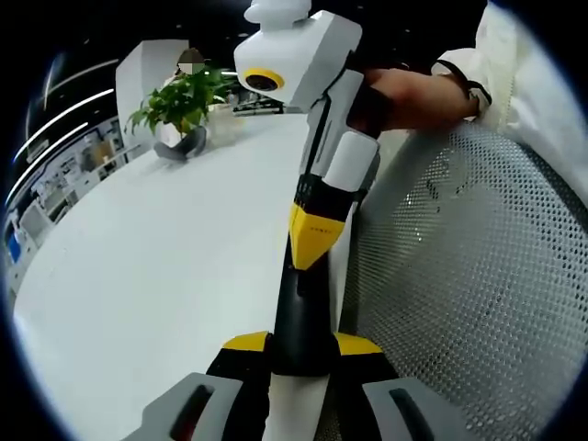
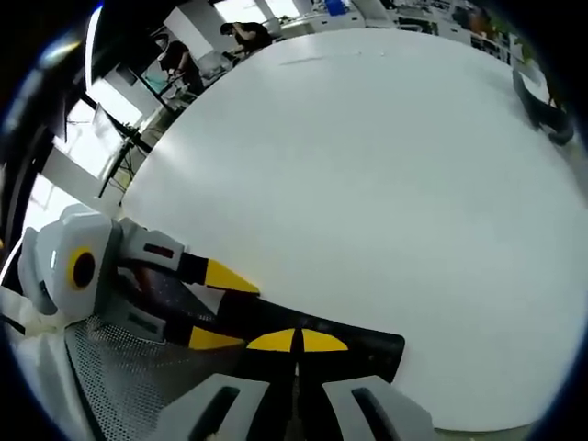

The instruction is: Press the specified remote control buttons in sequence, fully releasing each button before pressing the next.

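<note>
- In the left gripper view a bare hand [image 1: 413, 96] with a white sleeve [image 1: 524, 83] comes in from 1 o'clock. It grips the white body of the right gripper [image 1: 317, 243], which slants down toward the centre.
- In the right gripper view the left gripper [image 2: 225, 308] reaches in from 9 o'clock, lying low over the table edge and pointing toward 4 o'clock.
- Both tools work over a large, round, plain white table [image 1: 165, 276]. A grey perforated mesh chair back [image 1: 478, 276] lies at 3 to 5 o'clock in the left gripper view and at 7 o'clock in the right gripper view [image 2: 119, 377].
- A leafy green plant in a grey pot [image 1: 184, 106] stands on the table at 11 o'clock in the left gripper view.
- Beyond the table lies an office room with white shelving at 9 o'clock. In the right gripper view, people [image 2: 243, 35] sit at desks far off at 11 o'clock.
- The slim black remote control [image 1: 299, 312] sits at 6 o'clock in the left gripper view, running lengthwise away from the camera.
- The left gripper [image 1: 302, 344] has its yellow-tipped jaws closed against the remote's two long sides, so it holds the remote.
- In the right gripper view the remote [image 2: 367, 344] lies across 6 o'clock, at the near table edge.
- The right gripper [image 2: 297, 341] has its yellow-tipped jaws brought fully together with nothing between them. The joined tips rest on the top face of the remote.
</note>
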Tool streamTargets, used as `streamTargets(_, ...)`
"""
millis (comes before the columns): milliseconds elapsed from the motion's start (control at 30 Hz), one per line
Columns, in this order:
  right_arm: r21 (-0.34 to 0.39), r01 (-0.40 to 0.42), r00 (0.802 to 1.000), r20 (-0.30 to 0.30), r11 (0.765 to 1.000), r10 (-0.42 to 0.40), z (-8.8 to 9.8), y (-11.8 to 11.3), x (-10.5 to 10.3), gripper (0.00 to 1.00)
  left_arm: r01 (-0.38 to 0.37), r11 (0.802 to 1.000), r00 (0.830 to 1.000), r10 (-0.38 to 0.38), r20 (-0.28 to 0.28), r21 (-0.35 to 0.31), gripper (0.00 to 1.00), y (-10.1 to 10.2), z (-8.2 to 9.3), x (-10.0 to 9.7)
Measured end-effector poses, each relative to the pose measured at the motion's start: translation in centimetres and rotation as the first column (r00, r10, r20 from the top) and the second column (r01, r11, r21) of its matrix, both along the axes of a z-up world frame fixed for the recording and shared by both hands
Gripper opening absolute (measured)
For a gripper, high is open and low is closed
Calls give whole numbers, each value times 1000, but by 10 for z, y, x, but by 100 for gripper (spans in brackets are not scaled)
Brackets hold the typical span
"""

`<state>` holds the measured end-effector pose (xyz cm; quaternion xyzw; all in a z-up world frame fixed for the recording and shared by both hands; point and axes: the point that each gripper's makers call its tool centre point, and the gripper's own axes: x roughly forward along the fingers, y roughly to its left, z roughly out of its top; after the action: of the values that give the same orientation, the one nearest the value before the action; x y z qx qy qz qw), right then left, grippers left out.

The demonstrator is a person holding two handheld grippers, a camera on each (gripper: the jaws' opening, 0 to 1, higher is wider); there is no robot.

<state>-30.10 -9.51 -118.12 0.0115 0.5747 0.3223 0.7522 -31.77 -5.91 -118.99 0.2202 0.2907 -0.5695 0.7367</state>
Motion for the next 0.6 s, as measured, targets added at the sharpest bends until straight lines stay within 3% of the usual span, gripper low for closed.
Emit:
streamTargets(267, 1, -4, 1000, -28, 1000, 4, 0, 0, -5, 0, 1, 1000, 1000, -1, 0, 0, 25, 0, 0, 0)
streamTargets(367, 5, -12, 997, -74, 1000, 12, -2, 1, -11, 0, 1, 1000, 1000, -1, 0, 0, 25, 0, 0, -1)
streamTargets(600, 10, 1, 996, -89, 1000, 0, -2, 1, -12, 0, 1, 1000, 1000, -1, 1, 1, 25, 0, 0, -1)
